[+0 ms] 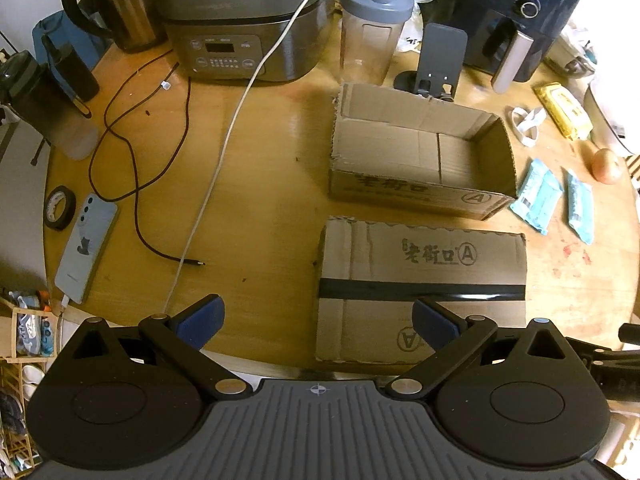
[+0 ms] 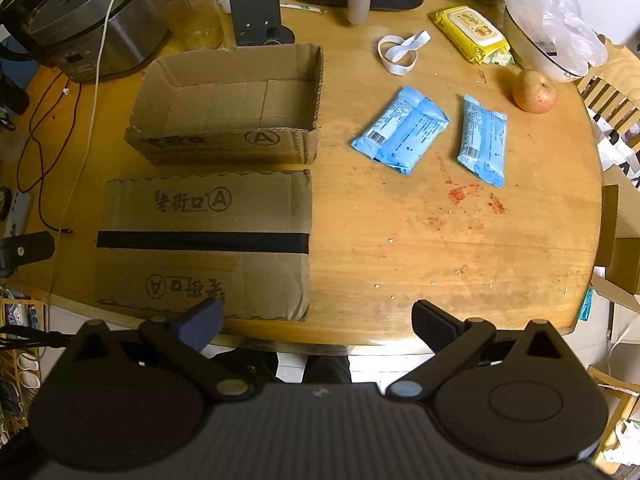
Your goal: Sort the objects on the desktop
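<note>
Both tools are hovering at the near edge of the round wooden table (image 2: 400,240) with nothing between their fingers: the left gripper (image 1: 318,322) and the right gripper (image 2: 316,320) are each standing wide apart and empty. The likeliest slip is coming from the two light blue plastic packets (image 2: 402,130) and (image 2: 482,144), which look thin and slick; a pinch from above could be skating over the film or pushing a packet toward the yellowish apple (image 2: 534,92). They are lying flat, close together, well ahead and to the right of the right gripper. The open brown cardboard tray (image 2: 224,148) is sitting ahead and left, behind the upturned flat cardboard box with black tape (image 2: 204,240), which could be snagging a low carry.
</note>
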### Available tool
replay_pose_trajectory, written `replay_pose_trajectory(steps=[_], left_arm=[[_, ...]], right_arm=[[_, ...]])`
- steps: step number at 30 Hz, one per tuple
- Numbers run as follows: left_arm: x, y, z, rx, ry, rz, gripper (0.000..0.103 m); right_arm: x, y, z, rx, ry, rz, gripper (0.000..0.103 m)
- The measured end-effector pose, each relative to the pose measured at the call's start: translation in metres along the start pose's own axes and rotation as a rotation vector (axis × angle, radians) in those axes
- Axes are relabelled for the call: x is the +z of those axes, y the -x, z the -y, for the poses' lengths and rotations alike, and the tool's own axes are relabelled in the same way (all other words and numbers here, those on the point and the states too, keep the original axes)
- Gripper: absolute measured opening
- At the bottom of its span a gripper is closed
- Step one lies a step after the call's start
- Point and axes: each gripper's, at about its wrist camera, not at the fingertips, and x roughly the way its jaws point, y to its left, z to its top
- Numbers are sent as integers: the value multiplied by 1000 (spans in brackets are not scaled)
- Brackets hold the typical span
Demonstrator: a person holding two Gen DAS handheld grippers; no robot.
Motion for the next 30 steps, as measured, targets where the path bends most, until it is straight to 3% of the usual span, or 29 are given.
replay_pose_trajectory(steps=[30], left_arm=[[4,1,37,18,-36,-5,103]], right_arm=[[1,-3,39,-3,-36,5,103]])
